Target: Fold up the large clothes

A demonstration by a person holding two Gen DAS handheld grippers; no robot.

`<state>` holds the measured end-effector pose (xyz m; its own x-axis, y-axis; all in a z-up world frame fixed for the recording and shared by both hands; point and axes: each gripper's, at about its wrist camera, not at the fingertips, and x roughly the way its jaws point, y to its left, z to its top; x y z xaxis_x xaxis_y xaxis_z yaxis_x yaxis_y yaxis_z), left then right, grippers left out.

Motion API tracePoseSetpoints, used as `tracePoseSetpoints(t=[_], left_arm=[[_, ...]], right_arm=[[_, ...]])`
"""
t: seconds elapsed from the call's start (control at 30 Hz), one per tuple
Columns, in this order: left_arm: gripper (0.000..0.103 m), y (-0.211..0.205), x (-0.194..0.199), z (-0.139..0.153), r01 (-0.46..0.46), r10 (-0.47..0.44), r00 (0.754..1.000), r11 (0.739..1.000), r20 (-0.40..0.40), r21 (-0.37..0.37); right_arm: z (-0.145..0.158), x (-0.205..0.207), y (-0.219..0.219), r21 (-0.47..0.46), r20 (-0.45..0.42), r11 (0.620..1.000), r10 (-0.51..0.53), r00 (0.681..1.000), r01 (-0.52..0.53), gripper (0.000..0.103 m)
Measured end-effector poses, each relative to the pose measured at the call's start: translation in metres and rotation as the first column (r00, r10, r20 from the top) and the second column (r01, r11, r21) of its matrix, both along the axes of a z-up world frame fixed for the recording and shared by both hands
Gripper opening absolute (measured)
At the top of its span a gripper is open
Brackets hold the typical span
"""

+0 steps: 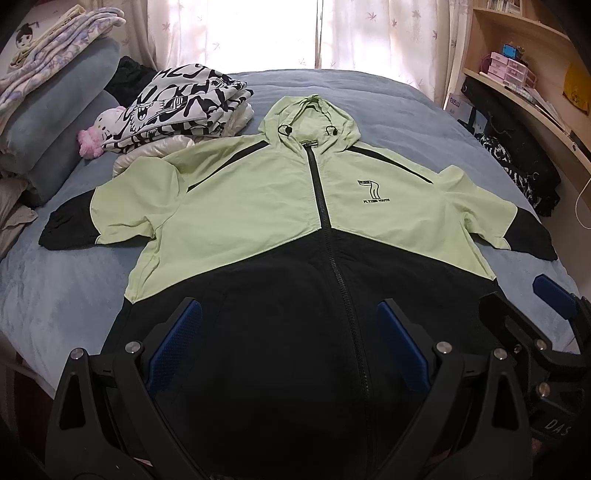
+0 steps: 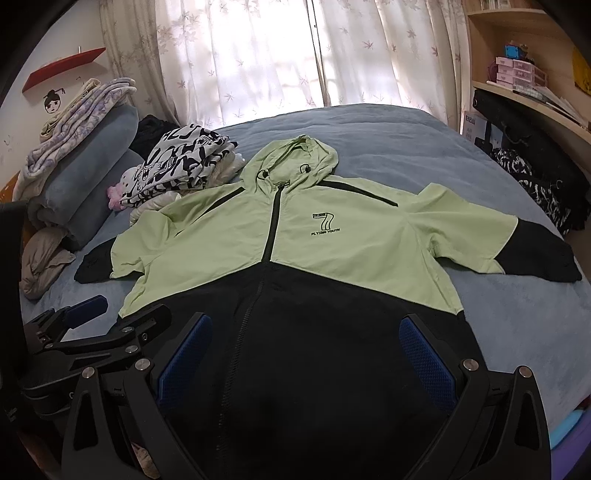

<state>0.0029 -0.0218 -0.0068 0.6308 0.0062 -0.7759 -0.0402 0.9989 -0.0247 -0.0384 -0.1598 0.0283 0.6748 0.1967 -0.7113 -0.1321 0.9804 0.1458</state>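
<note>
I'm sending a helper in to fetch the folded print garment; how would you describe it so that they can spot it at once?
Start at the blue-grey bed under the curtained window. Left of the green and black hooded jacket lies a folded stack; the black-and-white graffiti-print garment tops it, beside a pink and white plush toy. Nothing else in that stack bears bold black lettering on white.

Both wrist cameras look from the jacket's hem end toward the curtained window, low and close over the bed (image 1: 55, 295), left camera slightly leftward (both share the hooded jacket (image 1: 236, 206)).

Blown-out backlit curtains (image 1: 295, 33), fisheye-warped edges
</note>
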Motion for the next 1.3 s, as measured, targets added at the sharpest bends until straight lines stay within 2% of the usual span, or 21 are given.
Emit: tracePoseSetpoints(t=[0.43,0.77,1.03,1.23,1.3], left_arm=[[0.095,0.004,0.011,0.000,-0.037,0.037,0.999,0.999,-0.007,0.002],[0.095,0.006,0.016,0.007,-0.042,0.042,0.999,0.999,0.004,-0.026],[0.095,0.005,0.026,0.020,-0.038,0.038,0.999,0.999,0.016,-0.007],[0.095,0.004,0.042,0.030,-0.010,0.011,1.000,0.999,0.021,-0.050],[0.095,-0.001,0.051,0.034,-0.006,0.008,1.000,0.999,0.029,-0.041]], right_arm=[[0.006,0.011,-0.004,-0.002,0.014,1.000,0.022,1.000,-0.022,0.103],[0.007,0.013,0.001,-0.008,0.023,0.999,0.039,0.999,-0.038,0.103],[0.029,0.026,0.002,-0.002,0.049,0.998,0.064,0.997,-0.064,0.103],[0.049,0.044,-0.004,0.005,0.065,0.997,0.075,0.995,-0.075,0.103],[0.054,0.050,-0.008,-0.010,0.080,0.998,0.070,0.994,-0.069,0.103]])
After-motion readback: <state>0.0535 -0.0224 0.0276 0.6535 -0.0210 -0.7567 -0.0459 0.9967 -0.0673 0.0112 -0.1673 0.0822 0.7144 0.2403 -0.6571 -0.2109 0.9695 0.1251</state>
